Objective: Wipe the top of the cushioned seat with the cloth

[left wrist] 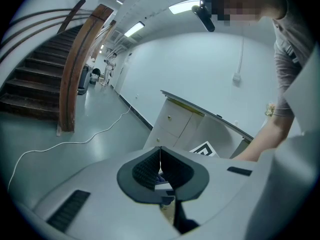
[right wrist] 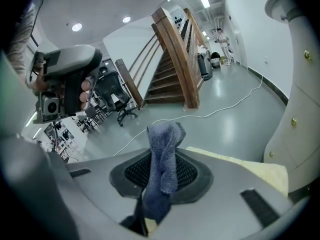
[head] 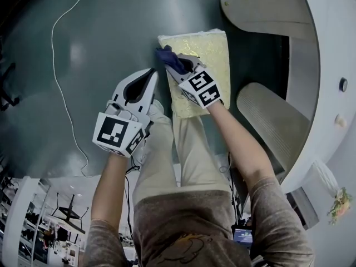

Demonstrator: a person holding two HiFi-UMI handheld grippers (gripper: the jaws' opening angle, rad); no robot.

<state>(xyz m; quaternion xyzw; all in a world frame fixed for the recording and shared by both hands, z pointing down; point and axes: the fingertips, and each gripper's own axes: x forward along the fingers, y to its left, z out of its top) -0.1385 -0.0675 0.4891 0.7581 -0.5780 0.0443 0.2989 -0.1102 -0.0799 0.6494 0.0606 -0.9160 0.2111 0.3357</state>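
The cushioned seat (head: 204,65) is a pale yellow rectangular pad standing on the grey floor in front of me. My right gripper (head: 179,67) hovers over its left near part and is shut on the blue cloth (head: 169,57), which sticks out past the fingertips. In the right gripper view the blue cloth (right wrist: 162,159) is pinched between the jaws and the seat (right wrist: 250,168) shows at the right. My left gripper (head: 151,78) hangs just left of the seat over the floor, shut with nothing between its pads (left wrist: 160,154).
A white curved counter (head: 311,65) with cabinet doors wraps the right side, with curved beige panels (head: 272,118) near it. A white cable (head: 61,88) trails across the floor at the left. A wooden staircase (right wrist: 177,59) stands beyond. My legs are below the seat.
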